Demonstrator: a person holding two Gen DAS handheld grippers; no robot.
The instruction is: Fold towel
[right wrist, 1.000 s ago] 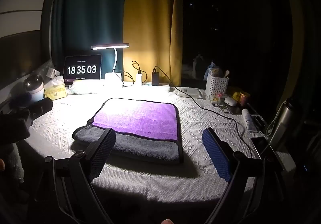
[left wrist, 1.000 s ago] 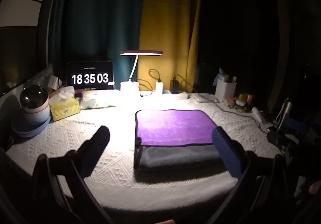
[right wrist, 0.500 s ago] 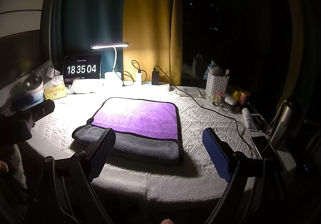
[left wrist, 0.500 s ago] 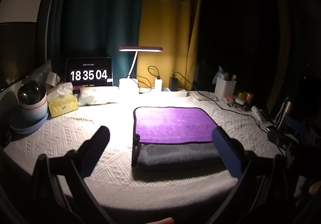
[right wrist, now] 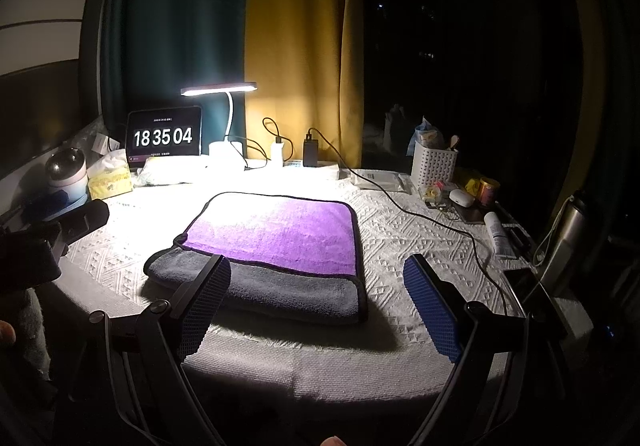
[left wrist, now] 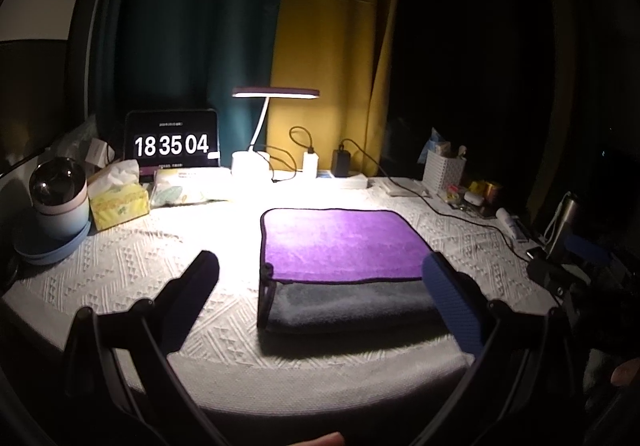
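Your left tool (left wrist: 320, 286) and right tool (right wrist: 316, 290) both gape, released, gripping nothing. Folded towel (left wrist: 340, 246) lies mid-frame on the table (left wrist: 120, 270). Only the right view shows white basket (right wrist: 434, 166) contents clearly: a spoon, packets.

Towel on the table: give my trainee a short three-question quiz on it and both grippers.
1. True or false: the towel is already folded over, purple face on grey.
2. Which gripper holds the towel: A left, B right, C neither?
3. Fill in: the lit clock reads 18 35 __.

Key:
1. True.
2. C: the left gripper and right gripper are both open and hold nothing.
3. 04.
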